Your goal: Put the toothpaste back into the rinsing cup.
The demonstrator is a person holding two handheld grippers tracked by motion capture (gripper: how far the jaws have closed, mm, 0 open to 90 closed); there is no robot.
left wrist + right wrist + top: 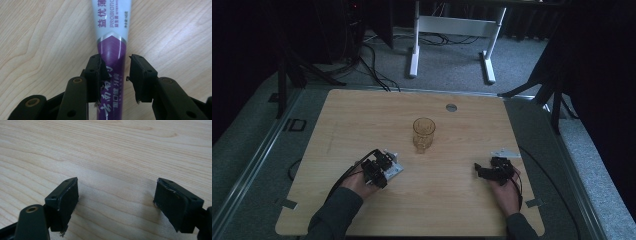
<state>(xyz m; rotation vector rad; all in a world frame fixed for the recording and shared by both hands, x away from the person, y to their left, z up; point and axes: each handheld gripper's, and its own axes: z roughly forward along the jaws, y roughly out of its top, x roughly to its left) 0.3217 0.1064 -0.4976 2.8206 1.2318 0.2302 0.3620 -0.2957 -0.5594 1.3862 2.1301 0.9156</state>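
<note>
Lay flat on the wooden table: a purple-and-white tube, straddled by the left gripper, jaws parted, one pad touching (the other just clear). Stood mid-table, well apart: an amber glass. Hovered low over bare wood: the right gripper, jaws wide apart, holding nothing.

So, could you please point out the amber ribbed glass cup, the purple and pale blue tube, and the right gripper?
Amber ribbed glass cup (424,134): high view, on its side wall.
Purple and pale blue tube (112,42): left gripper view, on its mid body.
Right gripper (116,202): right gripper view, midway between fingertips.
</note>
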